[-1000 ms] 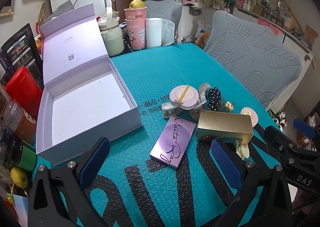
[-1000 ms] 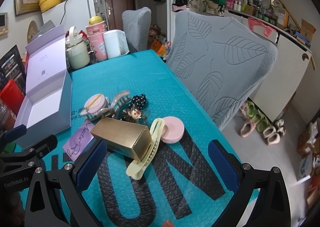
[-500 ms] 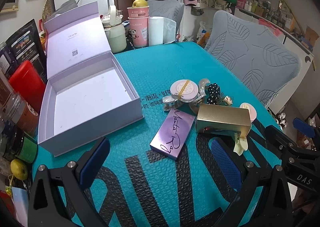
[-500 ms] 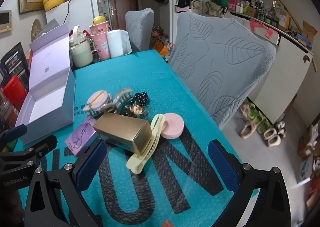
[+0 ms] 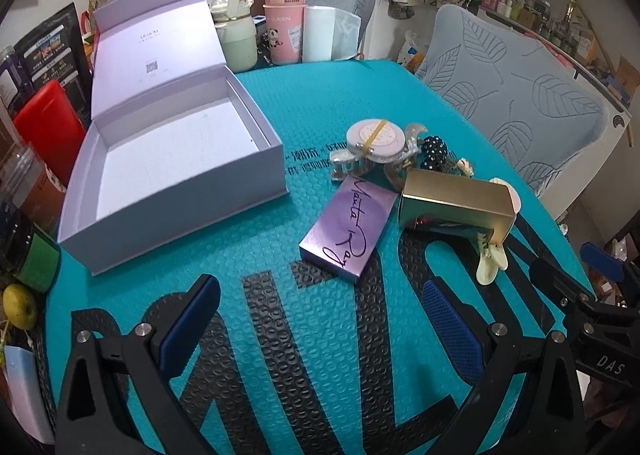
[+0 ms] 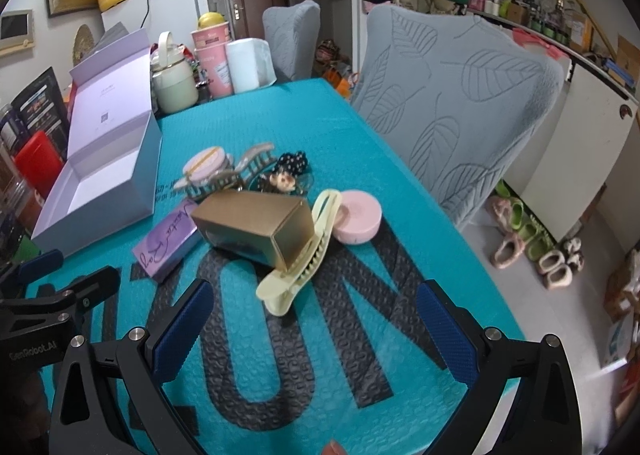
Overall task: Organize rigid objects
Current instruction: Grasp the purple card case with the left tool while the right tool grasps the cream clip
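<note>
From the left wrist, the left gripper [image 5: 320, 319] hangs with fingers apart over the bench [image 5: 320, 95], the gold box [image 5: 456, 203] hiding most of the yellow clip [image 5: 491, 265]; from the right wrist, the right gripper [image 6: 316, 319], fingers apart, faces that box, which covers the purple box's [image 6: 166, 245] far end.

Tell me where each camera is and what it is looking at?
Left wrist: on the left gripper, low over the teal table, facing the open white box and purple box; its open jaws show, the right gripper alongside.
Right wrist: on the right gripper, facing the gold box, yellow clip and gray chair; jaws open.
Both see the gold box.
</note>
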Demonstrator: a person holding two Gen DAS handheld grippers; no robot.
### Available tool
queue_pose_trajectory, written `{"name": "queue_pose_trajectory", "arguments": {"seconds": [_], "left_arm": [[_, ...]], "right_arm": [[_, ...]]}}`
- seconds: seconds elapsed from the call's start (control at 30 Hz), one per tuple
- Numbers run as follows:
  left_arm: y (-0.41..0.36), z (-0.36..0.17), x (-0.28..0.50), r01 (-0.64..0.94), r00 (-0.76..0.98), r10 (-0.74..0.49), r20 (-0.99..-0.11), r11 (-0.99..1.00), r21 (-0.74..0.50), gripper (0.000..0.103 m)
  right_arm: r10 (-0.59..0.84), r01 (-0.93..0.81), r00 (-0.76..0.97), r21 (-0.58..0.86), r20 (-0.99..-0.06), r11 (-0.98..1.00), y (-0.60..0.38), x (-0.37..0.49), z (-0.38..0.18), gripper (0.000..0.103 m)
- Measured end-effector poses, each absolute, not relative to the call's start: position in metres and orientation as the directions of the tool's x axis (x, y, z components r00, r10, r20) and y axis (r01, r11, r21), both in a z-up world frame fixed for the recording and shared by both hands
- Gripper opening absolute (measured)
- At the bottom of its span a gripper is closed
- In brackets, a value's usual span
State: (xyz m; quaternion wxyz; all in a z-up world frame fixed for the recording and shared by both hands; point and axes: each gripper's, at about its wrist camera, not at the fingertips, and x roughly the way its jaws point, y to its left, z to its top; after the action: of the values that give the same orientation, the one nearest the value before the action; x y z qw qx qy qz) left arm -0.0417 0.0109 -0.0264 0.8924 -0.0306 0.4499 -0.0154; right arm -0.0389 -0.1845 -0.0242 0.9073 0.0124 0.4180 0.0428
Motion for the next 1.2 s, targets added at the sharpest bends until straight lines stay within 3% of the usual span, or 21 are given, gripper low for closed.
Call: {"name": "queue_pose_trajectory", "arguments": {"seconds": [0.13, 0.43, 0.57, 0.77, 0.83, 1.0, 1.13, 1.2], "left_arm": [[0.008, -0.037, -0.039, 0.008, 0.578, -0.076, -0.812, 0.996, -0.087, 0.103], [0.004, -0.052, -0.013, 0.006, 0.559, -0.075, -0.826, 0.996, -0.086, 0.102], [0.001, -0.06, 0.001, 0.022, 0.534, -0.088, -0.841, 0.996, -0.09, 0.091], [-0.001, -0.067, 0.018, 0.042, 0.511, -0.105, -0.853, 0.994, -0.097, 0.089], [-0.001, -0.068, 0.024, 0.049, 0.508, -0.113, -0.854, 0.994, -0.102, 0.08], [-0.002, -0.073, 0.035, 0.063, 0.489, -0.125, -0.863, 0.992, -0.108, 0.073], [-0.008, -0.072, 0.038, 0.083, 0.5, -0.121, -0.857, 0.992, -0.092, 0.064], [-0.011, -0.072, 0.039, 0.096, 0.507, -0.126, -0.853, 0.991, -0.089, 0.06]], "right_arm": [[0.066, -0.07, 0.636, 0.028, -0.769, 0.997, -0.187, -0.035, -0.035, 0.103], [0.145, -0.096, 0.607, 0.109, -0.782, 0.989, -0.201, -0.019, -0.049, 0.101], [0.151, -0.102, 0.6, 0.113, -0.786, 0.988, -0.202, -0.012, -0.053, 0.097], [0.195, -0.127, 0.577, 0.149, -0.793, 0.981, -0.201, -0.002, -0.057, 0.093], [0.208, -0.135, 0.567, 0.159, -0.797, 0.978, -0.2, 0.002, -0.059, 0.089], [0.252, -0.163, 0.536, 0.195, -0.806, 0.967, -0.195, 0.009, -0.064, 0.075], [0.271, -0.178, 0.521, 0.207, -0.81, 0.962, -0.193, 0.013, -0.068, 0.072], [0.289, -0.183, 0.502, 0.227, -0.815, 0.957, -0.192, 0.014, -0.072, 0.059]]}}
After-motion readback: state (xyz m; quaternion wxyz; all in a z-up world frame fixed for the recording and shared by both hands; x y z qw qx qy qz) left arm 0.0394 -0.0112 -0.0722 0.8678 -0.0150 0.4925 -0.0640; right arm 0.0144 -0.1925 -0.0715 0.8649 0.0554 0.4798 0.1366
